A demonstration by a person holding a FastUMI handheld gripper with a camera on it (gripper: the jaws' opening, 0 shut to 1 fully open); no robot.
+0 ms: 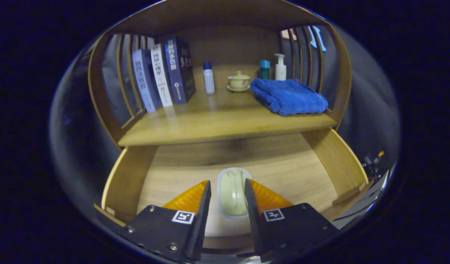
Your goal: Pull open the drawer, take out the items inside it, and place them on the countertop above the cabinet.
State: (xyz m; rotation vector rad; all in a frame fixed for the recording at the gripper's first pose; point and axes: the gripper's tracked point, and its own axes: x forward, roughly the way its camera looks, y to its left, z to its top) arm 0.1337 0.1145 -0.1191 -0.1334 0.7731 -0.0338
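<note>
The wooden drawer [126,176] stands pulled open below the countertop [217,126]. On the drawer floor lies a pale green, soap-like bar in a whitish oval dish [232,194]. My gripper [227,182] is over the drawer with one finger on each side of the dish, and the dish shows in the gap between them. The jaws stand apart, about as wide as the dish. I cannot tell whether the fingers touch it. The near end of the dish is hidden behind the gripper body.
On the countertop stand three upright books [162,75] at the left, a small white bottle [208,77], a lidded teacup on a saucer [238,81], a folded blue towel [289,96], a teal container [264,69] and a pump bottle [280,67]. Slatted side walls enclose the shelf.
</note>
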